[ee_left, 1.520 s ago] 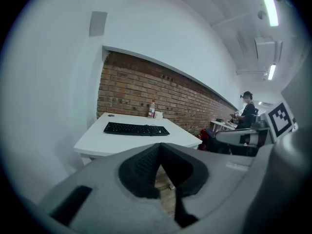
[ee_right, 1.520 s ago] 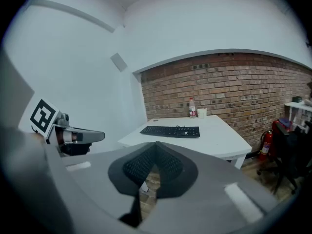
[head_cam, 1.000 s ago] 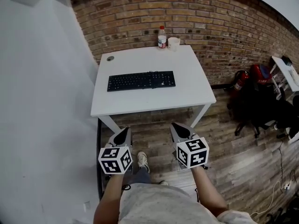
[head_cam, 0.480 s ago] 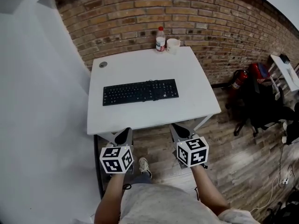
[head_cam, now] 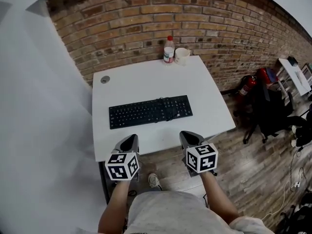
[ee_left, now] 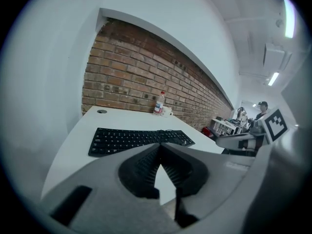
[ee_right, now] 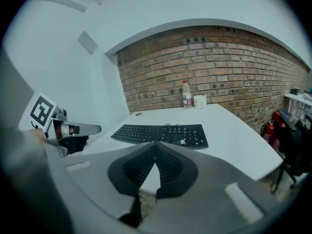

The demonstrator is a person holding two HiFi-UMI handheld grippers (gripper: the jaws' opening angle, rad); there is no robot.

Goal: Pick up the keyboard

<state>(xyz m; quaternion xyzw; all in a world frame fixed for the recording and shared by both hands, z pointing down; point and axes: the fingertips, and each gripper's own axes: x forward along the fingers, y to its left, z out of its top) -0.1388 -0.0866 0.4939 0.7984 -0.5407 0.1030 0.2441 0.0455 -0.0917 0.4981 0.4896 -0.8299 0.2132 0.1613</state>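
Observation:
A black keyboard (head_cam: 150, 112) lies flat across the middle of a white table (head_cam: 214, 106), its cable bundled on top of the keys. It also shows in the left gripper view as the keyboard (ee_left: 139, 139) and in the right gripper view as the keyboard (ee_right: 163, 133). My left gripper (head_cam: 129, 141) hovers at the table's near edge, short of the keyboard's left part, jaws shut and empty. My right gripper (head_cam: 188, 138) hovers at the near edge below the keyboard's right part, also shut and empty. Neither touches the keyboard.
A plastic bottle (head_cam: 168, 49) and a white cup (head_cam: 182, 56) stand at the table's far edge against the brick wall. A round cable hole (head_cam: 105, 79) sits at the far left corner. A white wall runs along the left. Dark bags and a chair (head_cam: 273, 111) stand to the right on the wood floor.
Both grippers have come forward from over the floor to the table's near edge. The table and keyboard now sit closer and lower in the head view. Jaws stayed shut.

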